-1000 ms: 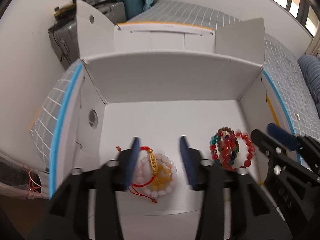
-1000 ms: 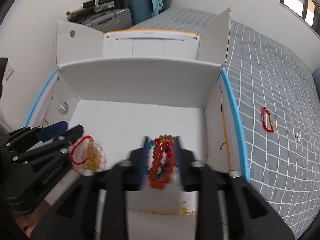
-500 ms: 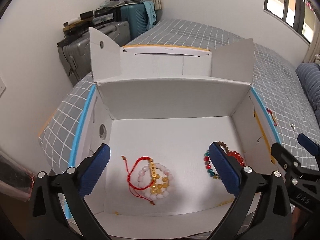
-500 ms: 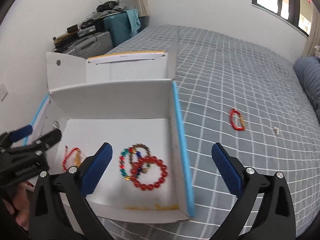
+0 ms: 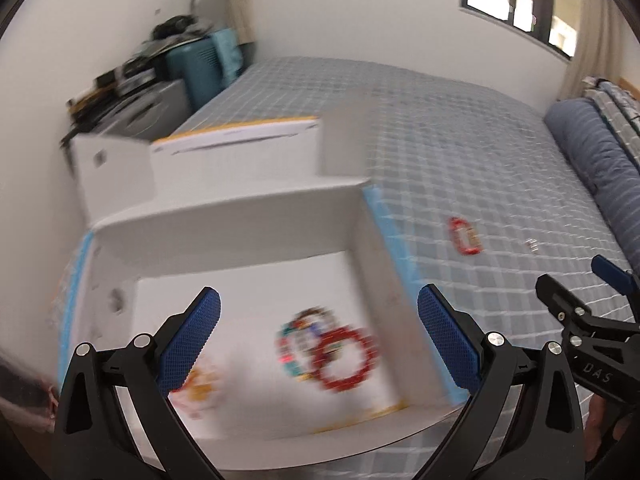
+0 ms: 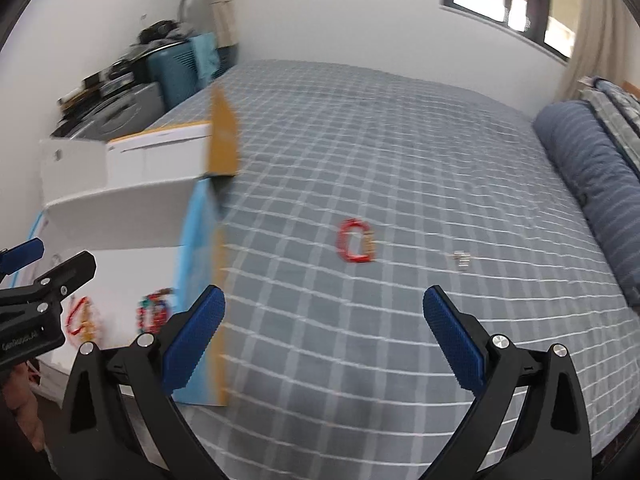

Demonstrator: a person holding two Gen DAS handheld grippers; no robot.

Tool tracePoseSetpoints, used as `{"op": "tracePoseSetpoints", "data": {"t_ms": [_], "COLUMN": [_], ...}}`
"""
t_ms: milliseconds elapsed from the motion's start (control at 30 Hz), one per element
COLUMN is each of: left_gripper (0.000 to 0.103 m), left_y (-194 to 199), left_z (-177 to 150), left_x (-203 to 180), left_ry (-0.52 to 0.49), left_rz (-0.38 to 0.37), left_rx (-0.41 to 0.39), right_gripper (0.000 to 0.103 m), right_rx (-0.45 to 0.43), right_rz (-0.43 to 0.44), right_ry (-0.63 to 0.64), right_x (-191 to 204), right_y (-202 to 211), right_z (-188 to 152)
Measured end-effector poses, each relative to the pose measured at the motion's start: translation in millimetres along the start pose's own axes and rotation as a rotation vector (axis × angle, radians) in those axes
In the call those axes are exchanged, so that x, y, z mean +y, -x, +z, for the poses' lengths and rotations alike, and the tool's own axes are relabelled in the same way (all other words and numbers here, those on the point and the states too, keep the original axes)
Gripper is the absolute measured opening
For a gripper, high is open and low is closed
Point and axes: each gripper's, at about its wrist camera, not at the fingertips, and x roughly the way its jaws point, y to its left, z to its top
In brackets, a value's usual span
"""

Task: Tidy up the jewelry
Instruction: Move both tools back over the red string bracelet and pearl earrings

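A white cardboard box (image 5: 224, 220) stands open on the grey checked bed. Inside lie a red bead bracelet with a multicoloured one (image 5: 332, 352) and a pale bead bracelet with a red cord (image 5: 196, 390). A red bracelet (image 6: 356, 241) and a small silver piece (image 6: 462, 260) lie on the bedspread to the right of the box. My left gripper (image 5: 318, 332) is open and empty above the box's front. My right gripper (image 6: 324, 332) is open and empty over the bedspread, short of the red bracelet.
The box's blue-edged right wall (image 6: 200, 264) stands just left of my right gripper. Suitcases (image 6: 120, 108) are stacked against the far left wall. A striped blue bolster (image 6: 600, 184) lies along the bed's right side under a window.
Both grippers opened, let the bracelets lie in the box, and swung right. The right gripper now faces the red bracelet on the bedspread.
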Motion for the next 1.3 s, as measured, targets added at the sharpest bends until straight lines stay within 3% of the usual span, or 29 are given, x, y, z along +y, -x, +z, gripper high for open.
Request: {"op": "tracePoseSetpoints", "data": {"t_ms": [100, 300, 467, 900, 1133, 1300], "left_gripper": [0.097, 0.097, 0.097, 0.097, 0.097, 0.097], "left_y": [-8.6, -39.6, -75.6, -175.7, -211.7, -231.5], "left_z": [14.7, 39.9, 46.1, 36.8, 38.3, 40.8], "left_x": [-45.5, -124.6, -162.6, -191.5, -195.3, -201.7], "left_ry": [-0.014, -0.059, -0.065, -0.085, -0.1, -0.1], "left_rz": [-0.053, -0.089, -0.124, -0.105, -0.082, -0.088], "left_rx": [-0.008, -0.001, 0.038, 0.145, 0.19, 0.216], "right_gripper": [0.095, 0.095, 0.095, 0.094, 0.076, 0.074], "right_rx": [0.001, 0.038, 0.058, 0.131, 0.203, 0.208], "right_rz": [-0.032, -0.083, -0.087, -0.061, -0.009, -0.021], "right_ry": [-0.01, -0.035, -0.115, -0.114, -0.156, -0.169], "right_x": [-37.4, -106.3, -152.6, -166.0, -171.0, -174.0], "right_y": [-3.2, -23.3, -49.5, -132.5, -167.9, -184.6], "right_z": [6.9, 11.6, 8.3, 6.4, 5.8, 2.9]}}
